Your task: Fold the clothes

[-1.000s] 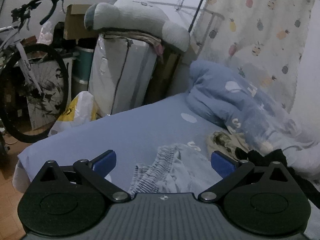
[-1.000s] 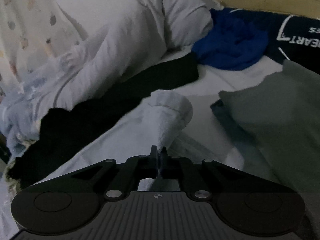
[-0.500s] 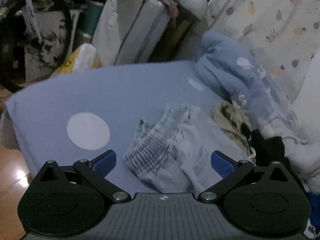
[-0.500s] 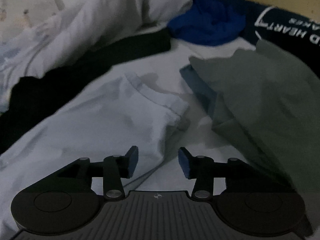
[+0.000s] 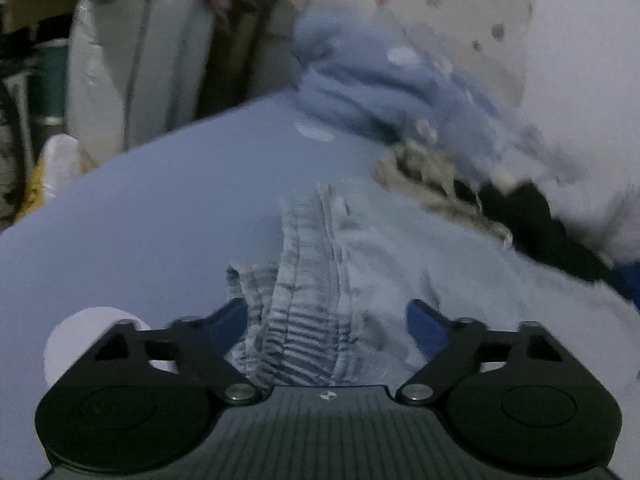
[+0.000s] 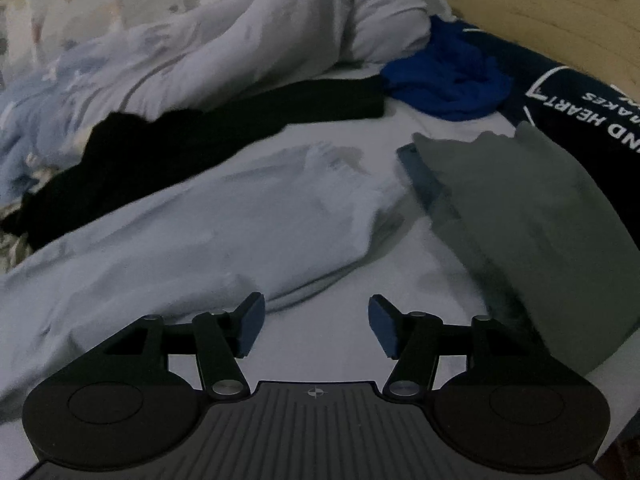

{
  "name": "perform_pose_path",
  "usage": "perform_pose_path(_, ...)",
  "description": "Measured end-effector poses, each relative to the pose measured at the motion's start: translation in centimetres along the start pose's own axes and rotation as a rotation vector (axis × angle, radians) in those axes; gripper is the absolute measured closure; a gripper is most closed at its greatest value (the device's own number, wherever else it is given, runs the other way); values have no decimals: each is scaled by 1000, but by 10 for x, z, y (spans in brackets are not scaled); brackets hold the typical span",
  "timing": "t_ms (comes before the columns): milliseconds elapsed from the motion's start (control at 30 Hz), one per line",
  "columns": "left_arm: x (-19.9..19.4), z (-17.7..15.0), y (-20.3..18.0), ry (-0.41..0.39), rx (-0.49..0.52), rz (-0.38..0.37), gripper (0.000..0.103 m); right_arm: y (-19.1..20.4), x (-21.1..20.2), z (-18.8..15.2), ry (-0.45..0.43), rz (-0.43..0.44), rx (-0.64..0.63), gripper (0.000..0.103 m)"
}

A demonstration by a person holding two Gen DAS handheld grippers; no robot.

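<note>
Light blue trousers lie flat on the bed. In the left wrist view their gathered elastic waistband [image 5: 308,300] runs between the fingers of my left gripper [image 5: 326,324]. Its jaws are closing; the left pad is at the band's edge, and the right pad [image 5: 424,328] stands clear of the cloth. In the right wrist view the trouser leg [image 6: 224,232] stretches from the left to its hem in mid frame. My right gripper [image 6: 316,328] hovers just near of it, jaws opening, with only the white sheet between them.
A folded grey garment [image 6: 520,232] lies at the right, with black [image 6: 200,140], bright blue [image 6: 448,80] and printed navy clothes [image 6: 580,112] behind it and a wooden headboard [image 6: 520,8]. A blue duvet [image 5: 380,92], a beige garment [image 5: 432,184] and a wrapped box [image 5: 132,72] lie beyond the waistband.
My left gripper sank toward the waistband and its jaws narrowed around it. My right gripper let go of the trouser hem, opened and drew back; the leg now lies flat.
</note>
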State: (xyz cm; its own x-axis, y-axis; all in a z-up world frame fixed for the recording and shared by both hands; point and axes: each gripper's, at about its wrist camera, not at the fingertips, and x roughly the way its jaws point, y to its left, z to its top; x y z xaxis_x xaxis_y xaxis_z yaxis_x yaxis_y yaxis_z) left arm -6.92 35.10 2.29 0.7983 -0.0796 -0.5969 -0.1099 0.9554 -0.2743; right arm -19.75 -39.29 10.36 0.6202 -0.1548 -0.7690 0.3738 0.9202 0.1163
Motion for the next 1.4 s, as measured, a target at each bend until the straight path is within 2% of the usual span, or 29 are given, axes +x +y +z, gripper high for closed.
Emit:
perform_pose_path(100,8,-2,1,13,23,-36,28,15,-6,-6,8,5,-18,41)
perform_pose_path(200,12,-3,4,25,22,-48,47,26,-9,-9,17,1,-34,41)
perform_pose_path(333,13,-6,18,39,-26,-90,54,38,-11,-9,21,-14,-51,41)
perform_pose_path(533,-30,-13,35,-36,-103,-205,68,52,-16,-5,4,-23,-72,39)
perform_pose_path(600,-49,-18,34,-73,-106,-252,72,54,-18,-3,-5,-23,-78,35)
perform_pose_path(767,-95,-44,31,-143,-86,-366,74,56,-19,-3,-15,-22,-83,34)
perform_pose_path(833,-93,-61,39,-100,-123,-365,74,56,-19,-3,-14,-21,-82,34)
perform_pose_path(933,-73,-86,55,7,-201,-297,74,58,-16,-4,-7,-17,-79,34)
perform_pose_path(1067,-75,-97,59,-16,-302,-278,60,61,-16,-5,-7,-5,-85,34)
perform_pose_path(1100,-77,-98,59,-26,-328,-263,46,61,-17,-4,-9,-4,-86,33)
perform_pose_path(1133,-79,-100,60,-30,-362,-249,36,61,-17,-4,-10,-2,-86,33)
perform_pose_path(1233,-87,-111,66,-38,-474,-222,15,60,-18,-4,-18,3,-76,31)
perform_pose_path(1333,-91,-122,71,-44,-586,-253,2,60,-17,-3,-20,18,-66,29)
perform_pose_path(1400,-91,-129,68,-51,-662,-290,0,62,-16,-3,-22,33,-62,28)
